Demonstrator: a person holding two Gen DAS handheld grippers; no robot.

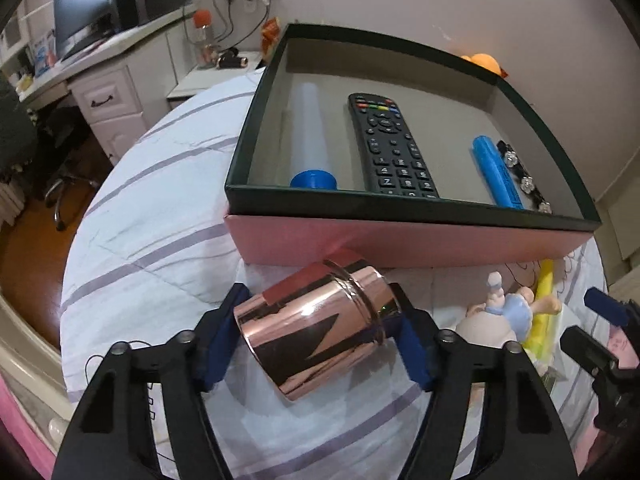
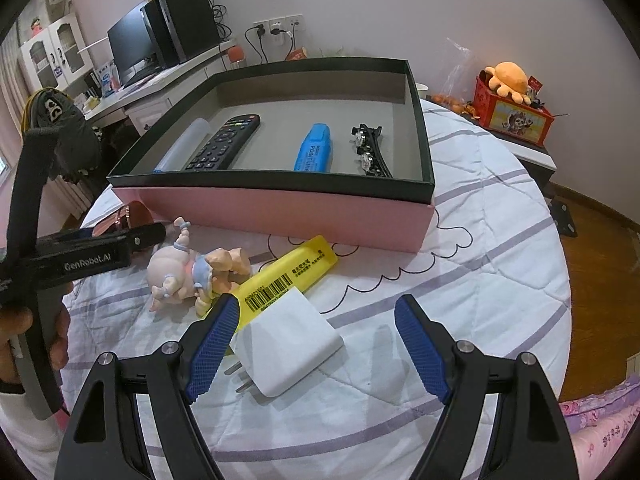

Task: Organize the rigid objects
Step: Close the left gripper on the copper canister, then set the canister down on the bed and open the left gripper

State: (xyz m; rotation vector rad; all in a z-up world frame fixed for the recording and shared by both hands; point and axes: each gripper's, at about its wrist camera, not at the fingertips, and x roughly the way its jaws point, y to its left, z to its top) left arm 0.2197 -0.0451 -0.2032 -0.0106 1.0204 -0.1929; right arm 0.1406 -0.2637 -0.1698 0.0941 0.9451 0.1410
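Observation:
My left gripper (image 1: pixel 316 320) is shut on a shiny rose-gold cylinder (image 1: pixel 316 328), held on its side just in front of the pink box (image 1: pixel 400 240). The box holds a clear tube with a blue cap (image 1: pixel 310 140), a black remote (image 1: pixel 390 148), a blue highlighter (image 1: pixel 496 172) and a black hair clip (image 1: pixel 520 176). My right gripper (image 2: pixel 316 320) is open over the bed, with a white plug charger (image 2: pixel 288 344) between its fingers. A yellow highlighter (image 2: pixel 292 276) and a pig figurine (image 2: pixel 192 272) lie just beyond it.
The bed has a white quilt with purple stripes (image 2: pixel 480 280). A desk with a monitor (image 2: pixel 132 48) stands at the back left. A red box with an orange plush toy (image 2: pixel 512 108) sits at the back right. Wooden floor (image 2: pixel 600 280) lies to the right.

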